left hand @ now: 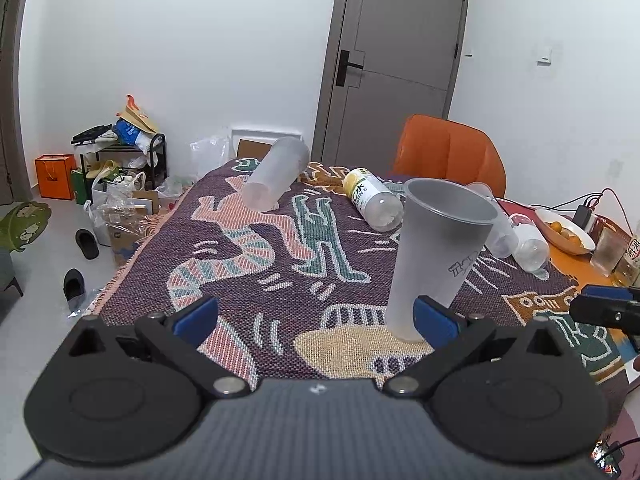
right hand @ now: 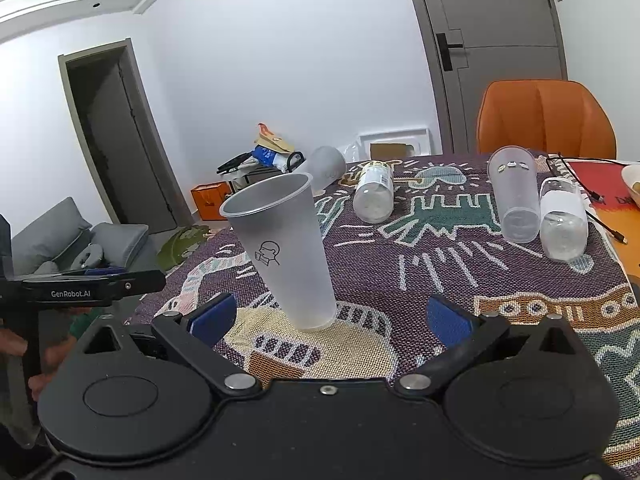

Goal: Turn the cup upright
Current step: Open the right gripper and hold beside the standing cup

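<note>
Left gripper (left hand: 315, 322): jaws spread wide, holding nothing — its right pad (left hand: 434, 322) sits just beside the cup's base; whether they touch, I cannot tell.
Cup (left hand: 438, 256): frosted, mouth up, standing on the cloth (left hand: 280, 256) at 1 o'clock from the left gripper, 11 o'clock from the right.
Right gripper (right hand: 330, 320): jaws wide apart, released — cup (right hand: 286, 250) near its left pad, apart.
Far cup (left hand: 276, 178): on its side at 11 o'clock.
Bottle (left hand: 372, 198): lying at 12 o'clock.
Two more (right hand: 514, 200): lying at 2 o'clock in the right view.
</note>
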### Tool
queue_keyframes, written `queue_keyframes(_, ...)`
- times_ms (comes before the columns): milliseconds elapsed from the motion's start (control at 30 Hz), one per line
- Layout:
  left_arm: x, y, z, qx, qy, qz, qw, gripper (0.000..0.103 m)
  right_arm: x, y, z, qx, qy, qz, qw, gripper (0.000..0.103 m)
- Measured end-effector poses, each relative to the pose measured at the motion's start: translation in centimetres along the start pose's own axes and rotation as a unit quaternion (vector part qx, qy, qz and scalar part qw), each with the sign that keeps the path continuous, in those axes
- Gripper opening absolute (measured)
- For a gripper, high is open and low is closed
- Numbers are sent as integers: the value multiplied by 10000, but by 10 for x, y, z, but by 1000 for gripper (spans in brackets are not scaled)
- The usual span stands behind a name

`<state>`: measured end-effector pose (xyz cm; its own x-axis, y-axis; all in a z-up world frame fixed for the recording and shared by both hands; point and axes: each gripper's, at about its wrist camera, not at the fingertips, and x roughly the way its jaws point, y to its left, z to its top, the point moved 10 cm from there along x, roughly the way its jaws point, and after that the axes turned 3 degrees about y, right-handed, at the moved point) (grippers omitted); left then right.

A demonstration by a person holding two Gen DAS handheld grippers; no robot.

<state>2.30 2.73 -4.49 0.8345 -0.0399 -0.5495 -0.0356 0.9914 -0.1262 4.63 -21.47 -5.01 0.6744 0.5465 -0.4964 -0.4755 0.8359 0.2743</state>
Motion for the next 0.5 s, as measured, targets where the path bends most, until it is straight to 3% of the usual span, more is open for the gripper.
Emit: queue_keyframes(500,1,-3,-1,67,38,19,10000,103,-2,-2,-1,52,1,-13,10000,103)
